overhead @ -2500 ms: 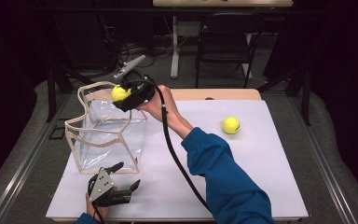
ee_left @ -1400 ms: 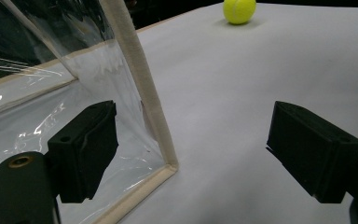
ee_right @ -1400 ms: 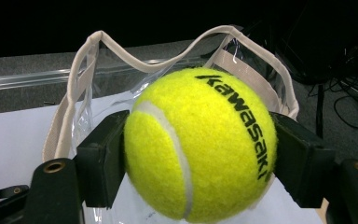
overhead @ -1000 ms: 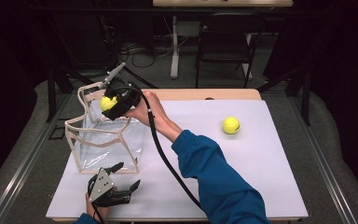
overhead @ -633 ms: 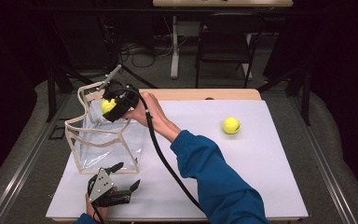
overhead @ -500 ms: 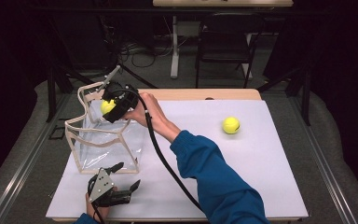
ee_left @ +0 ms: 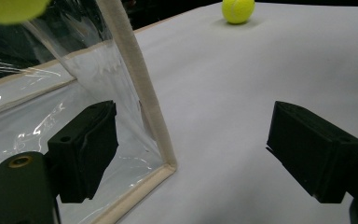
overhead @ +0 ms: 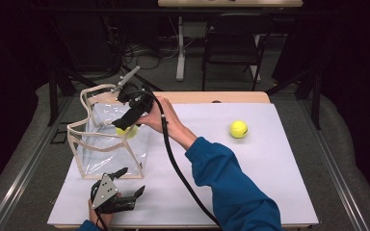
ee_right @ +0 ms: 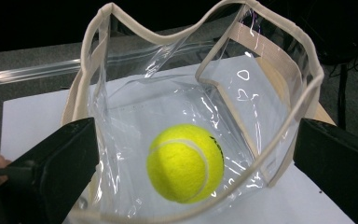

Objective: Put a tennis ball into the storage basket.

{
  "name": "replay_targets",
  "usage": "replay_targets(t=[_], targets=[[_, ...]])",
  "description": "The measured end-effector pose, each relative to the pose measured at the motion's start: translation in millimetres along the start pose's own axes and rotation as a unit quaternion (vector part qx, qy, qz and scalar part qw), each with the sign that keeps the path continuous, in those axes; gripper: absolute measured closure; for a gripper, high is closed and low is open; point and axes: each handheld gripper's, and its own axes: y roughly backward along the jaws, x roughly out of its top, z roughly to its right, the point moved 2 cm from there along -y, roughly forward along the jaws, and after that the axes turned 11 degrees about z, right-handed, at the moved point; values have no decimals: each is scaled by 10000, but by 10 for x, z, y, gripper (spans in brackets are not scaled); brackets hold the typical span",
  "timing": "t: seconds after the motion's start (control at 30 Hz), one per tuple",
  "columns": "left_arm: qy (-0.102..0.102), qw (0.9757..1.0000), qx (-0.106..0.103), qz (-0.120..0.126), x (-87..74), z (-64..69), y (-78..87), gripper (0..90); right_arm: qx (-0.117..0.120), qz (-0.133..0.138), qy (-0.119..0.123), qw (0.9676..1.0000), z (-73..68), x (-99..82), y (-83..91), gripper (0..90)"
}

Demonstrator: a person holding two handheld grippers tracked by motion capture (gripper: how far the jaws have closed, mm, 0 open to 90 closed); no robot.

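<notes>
The right claw point(overhead: 125, 124) is positioned above the open mouth of the clear plastic bag point(overhead: 96, 154), which stands upright on the left part of the white desk point(overhead: 270, 183). The jaws of the right claw have just been opening and now stand wide; in the right gripper view each black jaw sits at an outer edge of the frame with no contact on anything. Tennis ball 1 point(ee_right: 185, 162) is between and beyond those jaws, free of both pads, inside the bag's beige-trimmed rim point(ee_right: 279, 163) and partway down in the bag. In the high view the same ball point(overhead: 126, 131) appears just below the right claw, behind the bag's transparent wall. In the left gripper view a portion of it shows at the top left corner, behind the plastic. The left claw point(overhead: 125, 190) rests low at the near edge of the desk, just in front of the bag's near bottom corner. Its jaws are spread wide and hold nothing; in the left gripper view the bag's beige corner seam point(ee_left: 142, 93) runs down between them, nearer the left-hand jaw, and whether that jaw touches the plastic cannot be determined. Tennis ball 2 point(overhead: 238, 129) lies on the bare desk surface to the right, well apart from the bag and from both claws.
</notes>
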Motion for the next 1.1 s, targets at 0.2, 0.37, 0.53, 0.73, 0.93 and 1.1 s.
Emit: replay_targets(t=[0.2,0.37,0.53,0.73,0.93,1.1], targets=[[14,10000,15,-10,-3,5,-7,160,12,154,-84,9998,65,-116,230,0],[14,10000,20,-11,-3,4,-6,160,7,271,-122,9996,108,-191,402,0],[13,10000,16,-12,-4,5,-8,160,-35,330,-188,9993,158,-282,543,0],[15,10000,23,-3,-5,8,-11,160,-97,311,-261,9991,213,-437,662,0],[19,10000,30,-7,-6,8,-13,160,-177,218,-321,9991,266,-617,738,0],[6,10000,31,-12,-6,7,-14,160,-236,169,-350,9990,288,-761,815,0]])
